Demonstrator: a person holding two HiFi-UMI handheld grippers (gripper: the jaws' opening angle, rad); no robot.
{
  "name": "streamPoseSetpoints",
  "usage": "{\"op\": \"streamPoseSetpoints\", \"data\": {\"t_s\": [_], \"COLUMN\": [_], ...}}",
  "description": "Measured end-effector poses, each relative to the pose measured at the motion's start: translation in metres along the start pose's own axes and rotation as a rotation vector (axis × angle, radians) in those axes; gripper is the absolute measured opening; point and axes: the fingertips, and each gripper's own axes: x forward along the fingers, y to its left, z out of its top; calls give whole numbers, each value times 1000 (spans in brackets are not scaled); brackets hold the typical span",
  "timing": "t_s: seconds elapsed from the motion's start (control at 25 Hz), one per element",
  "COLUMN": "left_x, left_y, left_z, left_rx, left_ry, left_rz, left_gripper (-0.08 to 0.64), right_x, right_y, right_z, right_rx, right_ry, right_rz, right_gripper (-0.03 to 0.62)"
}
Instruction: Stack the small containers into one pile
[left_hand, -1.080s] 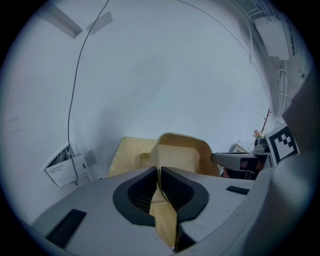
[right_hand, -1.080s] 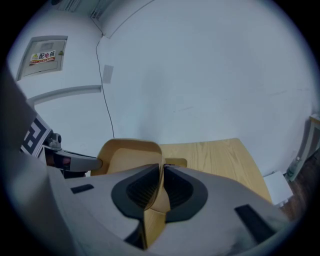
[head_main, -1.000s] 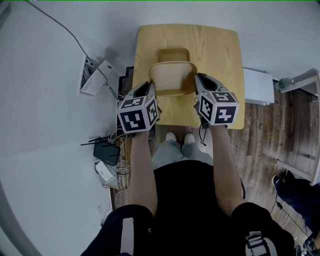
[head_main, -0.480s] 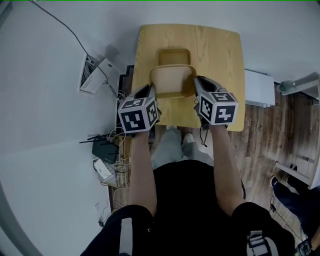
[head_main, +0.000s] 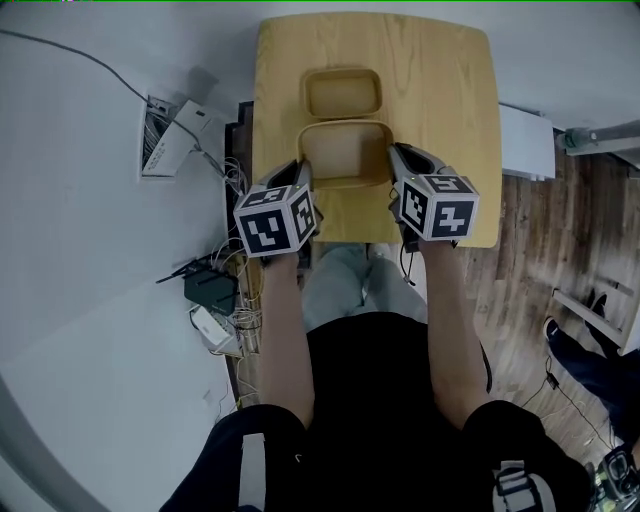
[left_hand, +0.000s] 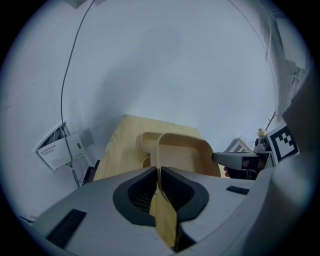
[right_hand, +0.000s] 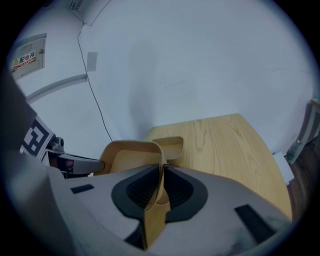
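Holding the near container between both claws — left gripper is clamped on its left wall, right gripper on its right wall, each pair of jaws pinching the thin rim. It sits over the near half of the table; contact with the top not discernible. The far container rests at the table's far middle. Judgement: light, stiff, thin-walled, probably smooth — grip opposite side walls near the rim, keep level. Count: two containers, two grippers, one table.
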Motion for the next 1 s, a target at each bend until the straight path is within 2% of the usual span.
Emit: {"op": "streamPoseSetpoints", "data": {"t_s": [0.28, 0.44, 1.0], "left_x": [27, 36, 50], "left_y": [8, 14, 22], "left_z": [-14, -21, -34], "left_rx": [2, 42, 78], "left_ry": [83, 124, 160], "left_rz": [-3, 18, 38], "left_gripper": [37, 37, 41], "right_x": [15, 21, 31], "right_y": [-10, -11, -15], "right_z": [-14, -23, -36], "right_rx": [35, 58, 72], "right_ry": [40, 64, 88], "right_rz": [-25, -32, -41], "right_gripper": [28, 28, 31]}}
